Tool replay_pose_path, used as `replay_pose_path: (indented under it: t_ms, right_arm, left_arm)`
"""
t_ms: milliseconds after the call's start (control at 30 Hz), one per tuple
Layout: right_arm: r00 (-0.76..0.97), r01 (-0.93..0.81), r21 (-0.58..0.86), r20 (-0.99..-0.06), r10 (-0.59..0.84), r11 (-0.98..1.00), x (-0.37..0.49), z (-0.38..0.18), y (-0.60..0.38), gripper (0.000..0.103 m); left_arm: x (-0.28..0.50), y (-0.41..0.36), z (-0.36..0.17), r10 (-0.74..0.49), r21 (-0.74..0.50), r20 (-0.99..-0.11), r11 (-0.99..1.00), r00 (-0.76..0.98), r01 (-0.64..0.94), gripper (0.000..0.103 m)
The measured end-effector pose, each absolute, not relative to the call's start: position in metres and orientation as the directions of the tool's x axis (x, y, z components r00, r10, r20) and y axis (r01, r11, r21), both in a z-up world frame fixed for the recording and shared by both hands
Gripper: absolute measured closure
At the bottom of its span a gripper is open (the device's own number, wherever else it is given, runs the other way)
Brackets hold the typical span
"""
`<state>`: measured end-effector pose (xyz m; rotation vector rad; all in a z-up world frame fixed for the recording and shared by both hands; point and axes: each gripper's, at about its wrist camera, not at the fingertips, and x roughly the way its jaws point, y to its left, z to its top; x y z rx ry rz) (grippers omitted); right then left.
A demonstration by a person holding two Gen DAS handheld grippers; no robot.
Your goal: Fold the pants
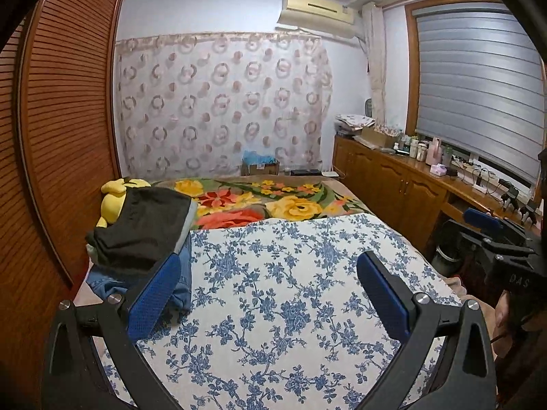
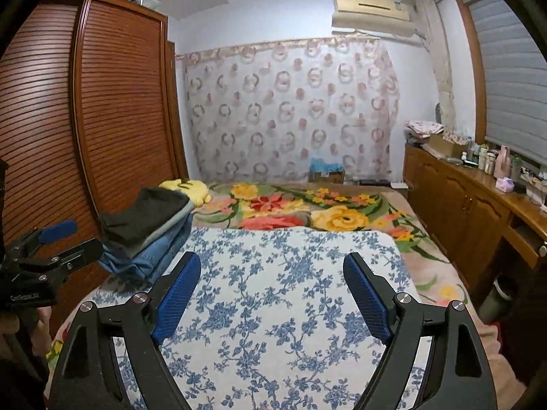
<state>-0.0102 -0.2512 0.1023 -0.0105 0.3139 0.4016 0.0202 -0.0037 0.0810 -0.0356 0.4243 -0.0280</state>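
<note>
Both the left gripper (image 1: pixel 270 287) and right gripper (image 2: pixel 271 287) stood wide apart, empty, over the floral sheet (image 1: pixel 290 273). The pants (image 1: pixel 143 225) lay stacked at 10 o'clock, likely set aside once folded.

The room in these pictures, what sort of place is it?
A home bedroom, most likely: a bed with flowered covers, a slatted wooden wardrobe, and a stack of folded clothes on the bed.

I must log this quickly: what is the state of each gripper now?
Left gripper: open, holding nothing.
Right gripper: open, holding nothing.
</note>
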Motion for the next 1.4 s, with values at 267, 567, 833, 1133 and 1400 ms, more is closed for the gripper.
replay_pose_path:
  t_ms: [267, 567, 833, 1133, 1400]
  right_arm:
    - [0.889, -0.364, 0.048, -0.281, 0.362, 0.930, -0.0135, 0.0982, -0.2558, 0.016]
    - [0.888, -0.364, 0.047, -0.283, 0.362, 0.930, -0.0089, 0.0961, -0.2529, 0.016]
    - [0.891, -0.357, 0.039, -0.284, 0.353, 0.933, -0.0084, 0.0966, -0.2534, 0.016]
    - [0.889, -0.363, 0.041, -0.283, 0.360, 0.931, -0.0085, 0.0957, -0.2542, 0.016]
    - [0.890, -0.362, 0.041, -0.283, 0.358, 0.931, -0.0083, 0.0955, -0.2540, 0.016]
  left_arm:
    - [0.0118, -0.0045, 0.0901, -0.022, -0.028, -0.386, 1.000, 0.922, 0.012, 0.000]
    - [0.0111, -0.0039, 0.0908, -0.021, -0.029, -0.387, 1.000, 0.922, 0.011, 0.000]
    - [0.0113, -0.0039, 0.0903, -0.021, -0.028, -0.386, 1.000, 0.922, 0.011, 0.000]
    - [0.0114, -0.0027, 0.0903, -0.020, -0.030, -0.387, 1.000, 0.922, 0.010, 0.000]
    - [0.0112, -0.0017, 0.0912, -0.021, -0.030, -0.388, 1.000, 0.921, 0.010, 0.000]
